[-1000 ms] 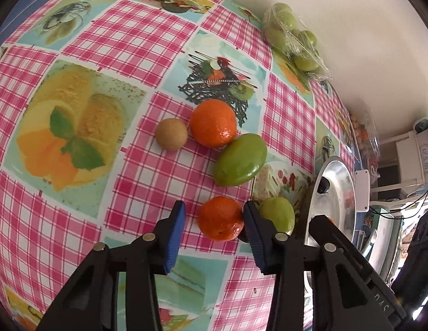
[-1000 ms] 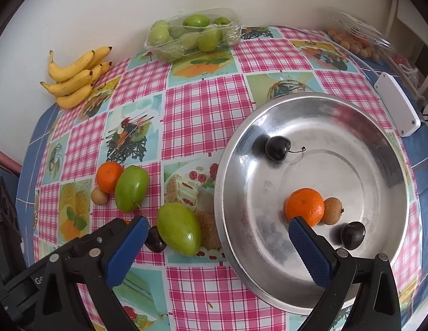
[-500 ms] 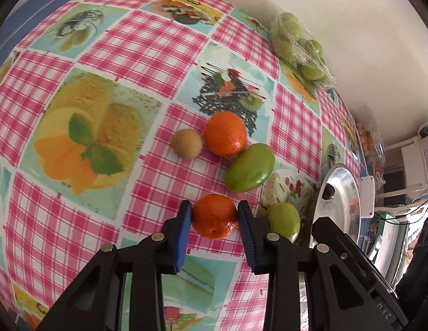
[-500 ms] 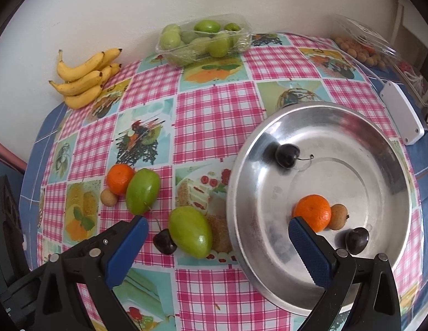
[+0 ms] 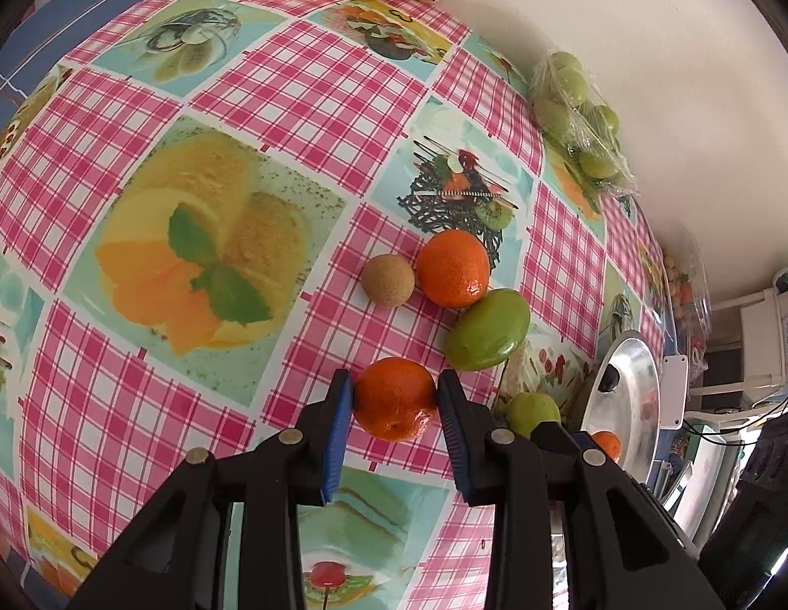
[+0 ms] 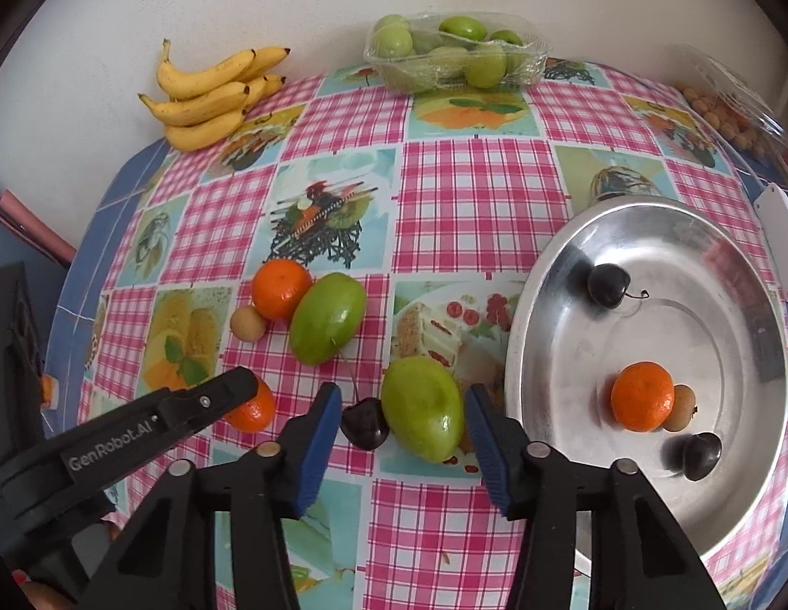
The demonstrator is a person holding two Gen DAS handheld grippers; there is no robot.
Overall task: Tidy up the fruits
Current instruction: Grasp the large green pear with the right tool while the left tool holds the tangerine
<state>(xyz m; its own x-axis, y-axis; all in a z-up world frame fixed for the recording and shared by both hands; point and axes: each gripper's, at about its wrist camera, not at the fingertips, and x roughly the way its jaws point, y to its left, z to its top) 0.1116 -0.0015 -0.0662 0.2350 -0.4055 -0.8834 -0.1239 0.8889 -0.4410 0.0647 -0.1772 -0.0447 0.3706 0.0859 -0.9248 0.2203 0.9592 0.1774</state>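
- The left gripper (image 5: 395,399) had its jaws pinching a mandarin (image 5: 395,399); a second before they stood spread either side of it, so the grasp had just been made. The fruit still looked to rest on the bench near the front edge.
- The right gripper (image 6: 401,432) had swung over from the metal bowl (image 6: 546,274), and its jaws now stood spread around a green mango (image 6: 424,409) and a dark cherry (image 6: 364,424) that touched it; they were wider than a second before was not the case, rather narrower, yet not pressing either fruit.
- I judged this meant one mandarin was ready to lift to the bowl, with the mango next.
- Both tools reached in low from the front edge, pointing toward the back wall, the left one's arm crossing just left of the right.
- Farther in lay a second mandarin (image 5: 452,268), a small brown fruit (image 5: 388,279) touching it, and another green mango (image 5: 487,338).
- The bowl at the right side already held a mandarin (image 6: 642,396), a brown fruit and two cherries.
- Bananas (image 6: 211,96) and a tray of green fruit (image 6: 454,58) sat along the back edge.
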